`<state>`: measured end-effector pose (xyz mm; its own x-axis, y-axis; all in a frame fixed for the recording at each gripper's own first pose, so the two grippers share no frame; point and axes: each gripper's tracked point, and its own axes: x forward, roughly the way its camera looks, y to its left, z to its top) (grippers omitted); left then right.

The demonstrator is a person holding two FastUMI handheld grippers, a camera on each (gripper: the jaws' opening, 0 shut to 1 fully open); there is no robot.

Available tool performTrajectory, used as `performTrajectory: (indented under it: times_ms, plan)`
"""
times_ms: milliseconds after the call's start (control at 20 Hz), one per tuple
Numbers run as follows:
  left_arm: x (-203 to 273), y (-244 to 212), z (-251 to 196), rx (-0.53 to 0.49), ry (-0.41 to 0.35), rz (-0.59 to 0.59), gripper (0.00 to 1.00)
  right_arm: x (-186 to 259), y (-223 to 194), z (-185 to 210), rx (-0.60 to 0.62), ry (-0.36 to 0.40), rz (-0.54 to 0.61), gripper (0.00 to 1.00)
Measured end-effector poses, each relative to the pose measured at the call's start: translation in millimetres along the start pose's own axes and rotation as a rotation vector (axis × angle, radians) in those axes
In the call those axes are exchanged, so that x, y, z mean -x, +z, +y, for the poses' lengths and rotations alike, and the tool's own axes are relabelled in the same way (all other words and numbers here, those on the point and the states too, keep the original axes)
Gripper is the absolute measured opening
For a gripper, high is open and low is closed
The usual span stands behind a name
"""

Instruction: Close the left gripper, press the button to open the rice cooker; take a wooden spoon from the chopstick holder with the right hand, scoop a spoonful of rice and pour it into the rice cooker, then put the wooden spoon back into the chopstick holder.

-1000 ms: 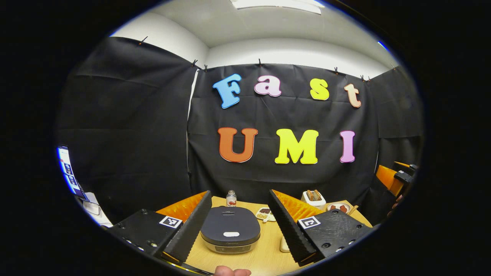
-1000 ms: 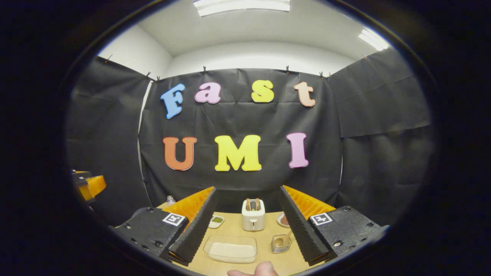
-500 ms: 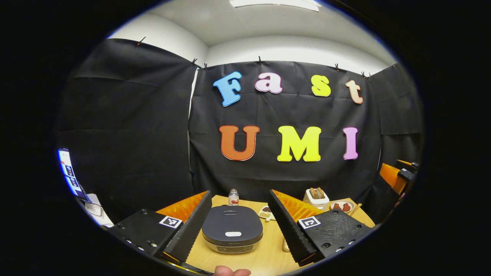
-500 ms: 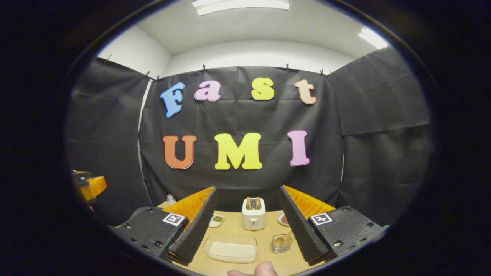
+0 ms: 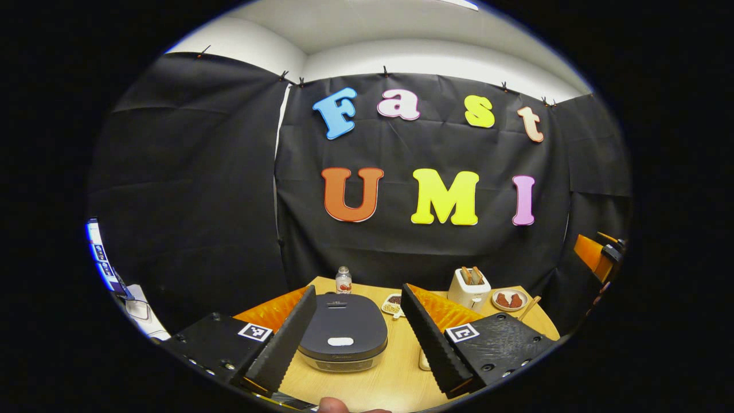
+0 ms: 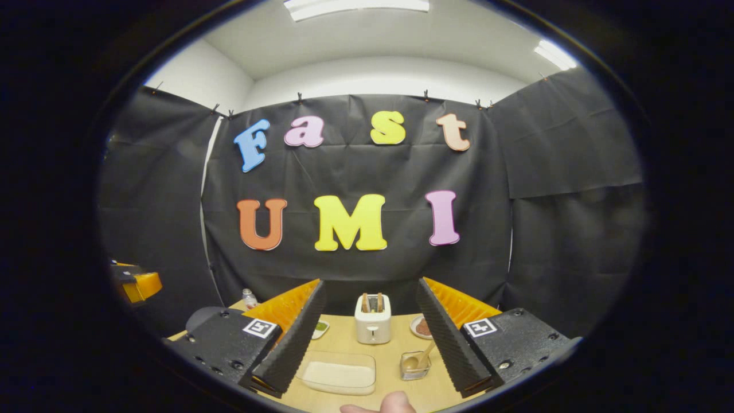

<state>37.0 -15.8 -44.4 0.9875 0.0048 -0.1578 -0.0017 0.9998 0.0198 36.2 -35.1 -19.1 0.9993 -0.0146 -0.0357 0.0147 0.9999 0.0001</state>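
Note:
In the left gripper view the dark rice cooker (image 5: 343, 338) sits on the wooden table (image 5: 390, 384) with its lid down and a white button (image 5: 340, 342) near the front. It lies between the open fingers of my left gripper (image 5: 358, 291), which hangs above and short of it. In the right gripper view a clear chopstick holder (image 6: 414, 370) holds a wooden spoon (image 6: 417, 359), just left of the right finger (image 6: 450, 344). A clear box of rice (image 6: 338, 374) lies ahead of my open right gripper (image 6: 371, 284). Nothing is held.
A white toaster (image 6: 373, 318) stands at the back, with a small green dish (image 6: 321, 327) and a reddish dish (image 6: 423, 327) on either side. A bottle (image 5: 343, 281), a snack dish (image 5: 394, 304) and a plate of red food (image 5: 509, 300) line the far edge. A thumb (image 6: 390, 404) shows at the bottom.
Both gripper views have tipped down a little, so the wall has slid up and more table shows. The rice cooker's edge has come into the right gripper view. Both grippers stay open.

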Motion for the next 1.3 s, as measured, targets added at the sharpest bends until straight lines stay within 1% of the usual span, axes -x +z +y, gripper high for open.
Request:
performTrajectory:
  times_ms: [100, 150, 200, 250, 300, 450, 500, 550, 650, 700, 750, 800, 850, 950, 1100, 1200, 1300]
  plan:
    - [-9.8, -11.2, -3.7, -0.002, -0.010, 0.038, 0.95, -7.1, -3.2, -9.5, -0.001, -0.008, 0.007, 1.00]
    - [-14.9, -15.6, -6.2, -0.003, -0.019, 0.061, 0.78, -10.6, -5.4, -15.1, 0.000, -0.014, 0.011, 1.00]
    - [-20.8, -24.3, -7.3, -0.005, -0.025, 0.089, 0.70, -13.6, -7.3, -20.8, -0.001, -0.019, 0.016, 1.00]
    - [-24.9, -32.0, -7.1, -0.005, -0.024, 0.122, 0.65, -15.9, -10.7, -25.8, -0.001, -0.025, 0.024, 0.99]
    - [-30.2, -39.0, -7.0, -0.008, -0.022, 0.150, 0.61, -19.1, -13.3, -31.4, -0.002, -0.031, 0.031, 1.00]
    - [-44.4, -61.0, -3.8, -0.004, -0.017, 0.232, 0.61, -29.1, -19.6, -47.9, -0.005, -0.056, 0.045, 1.00]
    - [-49.4, -68.8, -4.1, 0.001, -0.020, 0.258, 0.41, -31.0, -21.8, -53.1, -0.008, -0.062, 0.051, 1.00]
    - [-55.1, -78.9, -2.3, 0.002, -0.020, 0.289, 0.33, -33.4, -25.1, -56.9, -0.010, -0.069, 0.058, 0.99]
    - [-64.8, -95.6, 1.5, 0.019, -0.026, 0.351, 0.32, -38.0, -29.5, -65.4, -0.013, -0.082, 0.069, 1.00]
    - [-77.6, -111.3, 5.1, 0.037, -0.022, 0.383, 0.32, -39.7, -31.6, -69.1, -0.013, -0.088, 0.076, 1.00]
    - [-77.6, -112.3, 9.1, 0.068, -0.018, 0.403, 0.21, -41.6, -34.8, -71.7, -0.012, -0.091, 0.082, 1.00]
    - [-82.3, -122.7, 7.6, 0.093, -0.027, 0.422, 0.11, -43.0, -35.8, -75.0, -0.011, -0.097, 0.086, 1.00]
    - [-81.2, -122.8, 8.0, 0.109, -0.038, 0.448, 0.00, -45.5, -38.1, -79.1, -0.009, -0.104, 0.090, 1.00]
    - [-90.4, -134.5, 13.3, 0.114, -0.052, 0.482, 0.00, -49.3, -42.7, -84.5, -0.012, -0.112, 0.103, 0.99]
    - [-109.1, -159.0, 23.3, 0.130, -0.048, 0.544, 0.00, -53.0, -50.7, -89.8, -0.009, -0.123, 0.124, 1.00]
    - [-116.6, -172.1, 23.2, 0.183, -0.052, 0.595, 0.00, -54.0, -55.1, -90.6, 0.003, -0.123, 0.134, 1.00]
    - [-123.2, -183.5, 27.7, 0.179, -0.040, 0.623, 0.00, -54.0, -56.3, -89.9, 0.019, -0.122, 0.133, 1.00]
